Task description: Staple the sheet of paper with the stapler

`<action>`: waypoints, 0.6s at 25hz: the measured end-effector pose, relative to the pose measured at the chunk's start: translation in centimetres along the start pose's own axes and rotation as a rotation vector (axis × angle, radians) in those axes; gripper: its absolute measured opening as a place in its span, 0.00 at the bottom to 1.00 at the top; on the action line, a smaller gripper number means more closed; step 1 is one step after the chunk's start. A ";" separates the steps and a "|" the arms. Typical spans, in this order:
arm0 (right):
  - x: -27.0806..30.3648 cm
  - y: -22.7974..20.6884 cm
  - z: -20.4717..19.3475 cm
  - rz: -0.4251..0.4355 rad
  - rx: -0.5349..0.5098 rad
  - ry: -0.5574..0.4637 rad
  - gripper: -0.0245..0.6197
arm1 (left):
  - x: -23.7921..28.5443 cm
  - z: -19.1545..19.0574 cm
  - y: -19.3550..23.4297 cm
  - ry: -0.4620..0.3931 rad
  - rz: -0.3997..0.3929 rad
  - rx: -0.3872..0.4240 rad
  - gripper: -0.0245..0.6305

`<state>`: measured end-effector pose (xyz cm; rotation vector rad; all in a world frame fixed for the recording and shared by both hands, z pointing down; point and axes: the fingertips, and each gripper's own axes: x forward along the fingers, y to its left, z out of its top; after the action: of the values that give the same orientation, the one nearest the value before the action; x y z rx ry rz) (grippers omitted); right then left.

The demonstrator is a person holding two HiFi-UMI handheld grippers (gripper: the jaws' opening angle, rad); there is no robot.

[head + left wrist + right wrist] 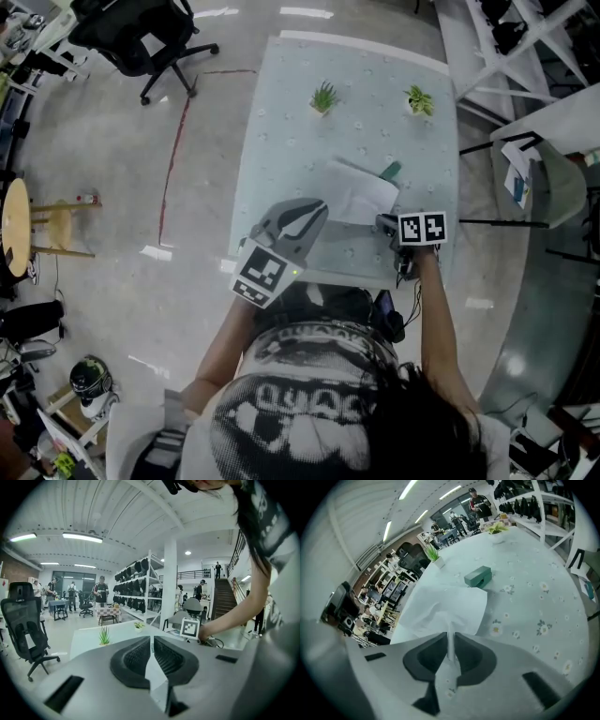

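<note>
A white sheet of paper (361, 192) lies partly lifted on the flowered table (281, 141). A green stapler (390, 171) sits just behind it. My right gripper (382, 223) is shut on the sheet's near right edge. In the right gripper view the sheet (440, 606) runs as a thin white strip between the pads of the right gripper (451, 644), and the stapler (478, 576) lies beyond the sheet. My left gripper (322, 206) hovers at the sheet's near left side. Its jaws (152, 641) stand together with only a slit, and nothing shows between them.
Two small potted plants (324, 97) (419, 100) stand at the table's far end. An office chair (141, 37) is on the floor to the far left, white shelving (525, 37) to the right. The person's torso is close to the table's near edge.
</note>
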<state>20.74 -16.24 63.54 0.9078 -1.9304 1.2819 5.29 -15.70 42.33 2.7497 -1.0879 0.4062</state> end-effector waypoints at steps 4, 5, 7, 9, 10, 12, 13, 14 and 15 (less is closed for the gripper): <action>0.0 0.3 0.5 0.040 0.065 0.026 0.13 | 0.3 0.0 0.6 -0.003 0.005 -0.011 0.07; 0.0 0.3 0.6 0.048 0.084 0.028 0.13 | 0.4 -0.1 0.7 -0.004 0.007 -0.014 0.07; 0.1 0.3 1.0 0.065 0.122 0.018 0.13 | 0.5 -0.2 0.9 -0.007 0.010 -0.017 0.07; 0.3 0.4 1.4 0.076 0.152 0.003 0.13 | 0.5 -0.4 1.1 -0.007 0.012 -0.020 0.07; 0.3 0.4 1.5 0.080 0.165 -0.003 0.12 | 0.4 -0.4 1.2 -0.008 0.013 -0.021 0.07; 0.3 0.6 1.6 0.094 0.191 -0.013 0.12 | 0.4 -0.5 1.2 -0.009 0.014 -0.023 0.07; 0.3 0.7 1.7 0.104 0.205 -0.020 0.12 | 0.4 -0.5 1.2 -0.009 0.015 -0.025 0.07; 0.3 0.8 1.8 0.118 0.220 -0.027 0.12 | 0.3 -0.4 1.2 -0.009 0.016 -0.026 0.07; 0.3 1.1 2.0 0.135 0.236 -0.033 0.12 | 0.3 -0.5 1.3 -0.009 0.017 -0.027 0.07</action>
<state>19.41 -17.83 62.64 0.9309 -1.9210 1.6090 4.55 -16.69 42.91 2.7231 -1.1112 0.3789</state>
